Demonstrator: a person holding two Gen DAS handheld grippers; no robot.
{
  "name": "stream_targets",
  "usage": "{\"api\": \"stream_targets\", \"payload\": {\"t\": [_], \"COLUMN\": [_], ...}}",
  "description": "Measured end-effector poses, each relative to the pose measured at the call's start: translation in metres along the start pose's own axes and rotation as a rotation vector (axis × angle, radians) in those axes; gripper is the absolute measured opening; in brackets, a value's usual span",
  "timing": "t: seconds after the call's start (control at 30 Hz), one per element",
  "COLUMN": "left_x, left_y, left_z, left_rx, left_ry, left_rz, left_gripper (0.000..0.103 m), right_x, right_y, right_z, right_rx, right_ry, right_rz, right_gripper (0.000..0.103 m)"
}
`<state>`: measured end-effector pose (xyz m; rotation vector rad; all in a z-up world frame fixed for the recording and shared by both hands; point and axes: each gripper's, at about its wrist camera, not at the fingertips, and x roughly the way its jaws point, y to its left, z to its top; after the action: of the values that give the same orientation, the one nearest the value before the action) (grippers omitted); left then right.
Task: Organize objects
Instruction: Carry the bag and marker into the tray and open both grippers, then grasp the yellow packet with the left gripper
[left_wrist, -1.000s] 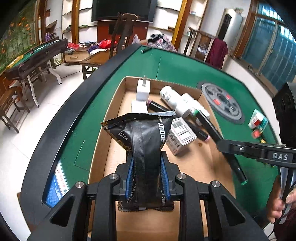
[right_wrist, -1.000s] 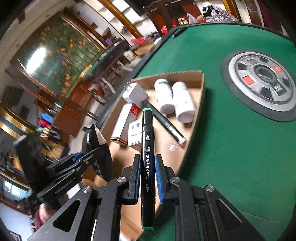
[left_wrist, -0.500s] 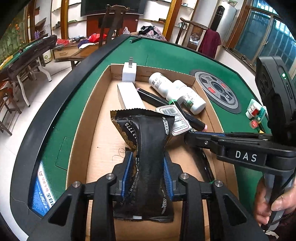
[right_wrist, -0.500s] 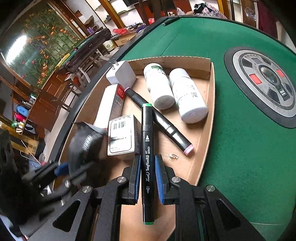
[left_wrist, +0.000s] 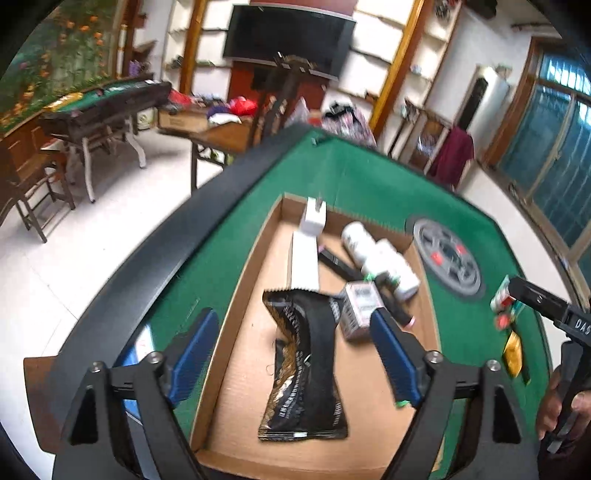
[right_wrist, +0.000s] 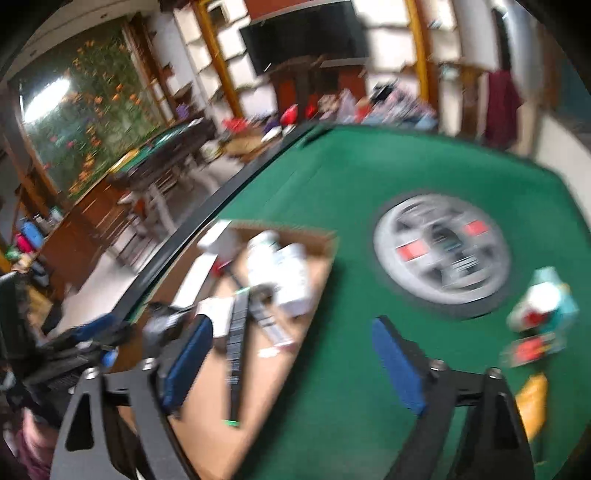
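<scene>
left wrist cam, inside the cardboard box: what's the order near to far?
black snack packet → small barcode box → long white box → white charger plug against the far wall of the cardboard box.

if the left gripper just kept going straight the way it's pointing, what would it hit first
Most likely the black snack packet lying in the cardboard box, right between the open left gripper fingers; depth is hard to judge.

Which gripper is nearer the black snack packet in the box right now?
Left. The left gripper hangs open just above the black snack packet, pads either side, not touching. The right gripper is open off toward the box's right edge, by the black marker.
</scene>
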<state>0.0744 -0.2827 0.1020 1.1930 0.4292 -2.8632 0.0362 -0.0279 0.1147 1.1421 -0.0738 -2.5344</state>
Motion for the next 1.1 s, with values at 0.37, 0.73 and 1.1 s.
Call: {"api": "stream_targets", "payload": {"t": [0.37,0.73,1.1], "left_x": [-0.020,0.037,0.093], "left_y": [-0.107,-0.250,-0.349], "left_z": [-0.015,-0.081,-0.117], "left_rx": [0.129,0.441,0.766], "left_ry": [-0.051,0.162,0.142], "left_rz": [-0.238,-0.312,-0.388], "left_gripper": [0.090,0.090,0.090], "right_x": [-0.171,-0.076,-0.078], "right_y": [-0.195,-0.322,-0.345], "right_z": [-0.035,-0.091,-0.111], "right_rx": [0.356,0.699,0.810], "right_ry": [-0.492,-0.224,-0.215], "right_rz": [-0.241,-0.261,-0.196], "right_gripper": [0.103,0.103,0.103]}}
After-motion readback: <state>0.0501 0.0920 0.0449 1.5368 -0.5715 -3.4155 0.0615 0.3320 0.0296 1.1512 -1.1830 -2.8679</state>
